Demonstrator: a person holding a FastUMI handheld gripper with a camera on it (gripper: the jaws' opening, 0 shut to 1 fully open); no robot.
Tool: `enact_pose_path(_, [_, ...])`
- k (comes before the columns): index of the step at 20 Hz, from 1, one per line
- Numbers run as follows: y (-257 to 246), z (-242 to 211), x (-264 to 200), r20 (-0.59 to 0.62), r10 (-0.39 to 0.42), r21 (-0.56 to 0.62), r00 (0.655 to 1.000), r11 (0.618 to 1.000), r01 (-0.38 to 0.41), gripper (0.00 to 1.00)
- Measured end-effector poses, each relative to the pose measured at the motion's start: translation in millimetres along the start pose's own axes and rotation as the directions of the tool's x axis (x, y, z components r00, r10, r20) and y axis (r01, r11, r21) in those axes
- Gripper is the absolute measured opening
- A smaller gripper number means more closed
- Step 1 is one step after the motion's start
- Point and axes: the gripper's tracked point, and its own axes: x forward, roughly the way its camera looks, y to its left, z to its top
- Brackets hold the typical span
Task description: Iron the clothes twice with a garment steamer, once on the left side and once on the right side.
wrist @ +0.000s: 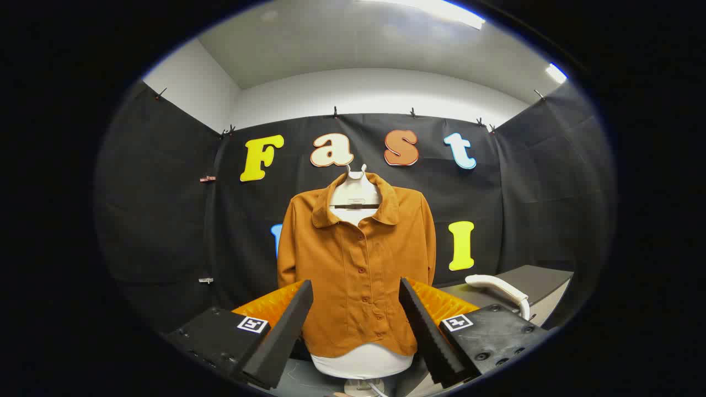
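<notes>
Garment steamer (499,290) lies untouched at the tabletop (543,275) near edge, beside the buttoned orange shirt (356,264) on its mannequin; hand-held gripper (356,325) wide open and empty, so pickup likely comes first: swing right, close on the handle.

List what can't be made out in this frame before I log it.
- Steamer: gripper view, its lower part hidden behind the right finger's mount.
- Shirt: lower side edges covered by the open gripper fingers.
- Mannequin stand: its base is cut off.
</notes>
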Motion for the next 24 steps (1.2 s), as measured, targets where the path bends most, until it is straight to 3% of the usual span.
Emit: enact_pose_path(24, [6.7, 3.6, -2.7, 0.001, -0.043, -0.019, 0.999, 0.999, 0.043, 0.98])
